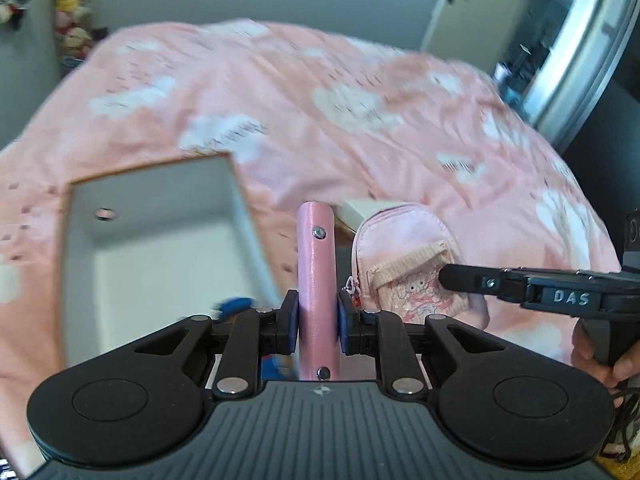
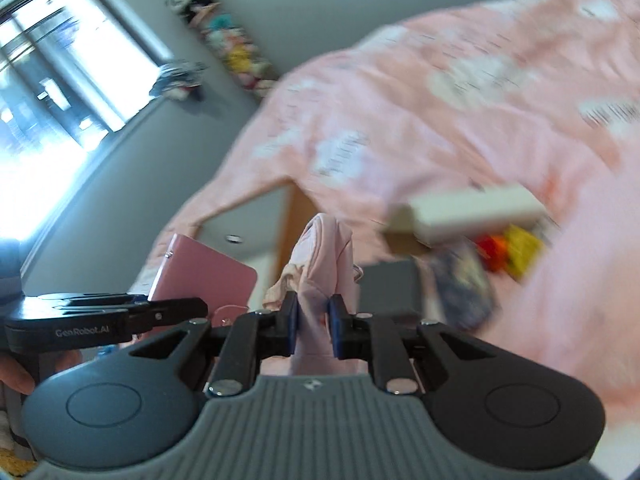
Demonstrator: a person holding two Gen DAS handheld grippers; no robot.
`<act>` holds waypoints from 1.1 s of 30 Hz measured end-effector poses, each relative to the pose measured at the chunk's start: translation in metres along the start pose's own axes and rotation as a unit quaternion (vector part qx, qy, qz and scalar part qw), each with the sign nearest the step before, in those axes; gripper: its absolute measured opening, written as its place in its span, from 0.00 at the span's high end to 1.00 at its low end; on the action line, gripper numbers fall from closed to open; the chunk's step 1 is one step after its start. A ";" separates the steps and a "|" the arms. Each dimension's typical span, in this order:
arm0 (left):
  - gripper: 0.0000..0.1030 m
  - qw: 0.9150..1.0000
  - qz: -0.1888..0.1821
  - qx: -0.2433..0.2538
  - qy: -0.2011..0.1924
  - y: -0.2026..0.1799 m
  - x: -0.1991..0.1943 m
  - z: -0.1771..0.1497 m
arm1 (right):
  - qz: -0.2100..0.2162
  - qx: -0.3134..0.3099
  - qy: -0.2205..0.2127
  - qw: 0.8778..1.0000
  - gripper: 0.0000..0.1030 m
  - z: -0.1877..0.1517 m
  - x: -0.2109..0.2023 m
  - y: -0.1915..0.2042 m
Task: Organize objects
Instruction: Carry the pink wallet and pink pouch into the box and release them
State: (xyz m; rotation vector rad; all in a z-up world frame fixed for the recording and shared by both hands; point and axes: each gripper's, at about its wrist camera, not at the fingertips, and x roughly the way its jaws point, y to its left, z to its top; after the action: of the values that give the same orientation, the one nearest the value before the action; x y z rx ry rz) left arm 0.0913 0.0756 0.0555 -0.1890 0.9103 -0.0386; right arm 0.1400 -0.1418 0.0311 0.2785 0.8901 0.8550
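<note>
Left wrist view: the left gripper (image 1: 318, 322) clamped its fingers on a pink notebook (image 1: 317, 280) at lower centre; the right gripper (image 2: 311, 326) pinched a small pink pouch (image 2: 320, 256). The open white box (image 1: 160, 248) sat lower left — best to lower both gently inside, side by side.

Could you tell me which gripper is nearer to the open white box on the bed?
Left. The left gripper, clamping a pink notebook, hangs right beside the white box. The right gripper, holding the small pink backpack, sits farther off.

Pink notebook (image 1: 318, 280) spine-up, pink mini backpack pouch (image 1: 404, 264) just beside — open white box (image 1: 156, 240) on bedspread
</note>
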 end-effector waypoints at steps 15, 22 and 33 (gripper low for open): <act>0.79 0.987 0.129 -0.088 0.037 0.104 -0.003 -0.048 | 0.024 -0.113 0.114 0.987 0.84 -0.020 0.141 0.136; 0.79 0.985 0.135 -0.100 0.046 0.119 0.009 -0.060 | 0.012 -0.130 0.153 0.980 0.83 -0.035 0.171 0.140; 0.75 0.985 0.137 -0.090 0.062 0.124 0.026 -0.071 | 0.054 -0.076 0.203 0.975 0.80 -0.042 0.201 0.131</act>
State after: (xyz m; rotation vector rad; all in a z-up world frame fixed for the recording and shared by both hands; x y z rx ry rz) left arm 0.0452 0.1842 -0.0294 -0.2298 1.0578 0.2900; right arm 0.1046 0.0890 -0.0386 0.0153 1.1896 1.0976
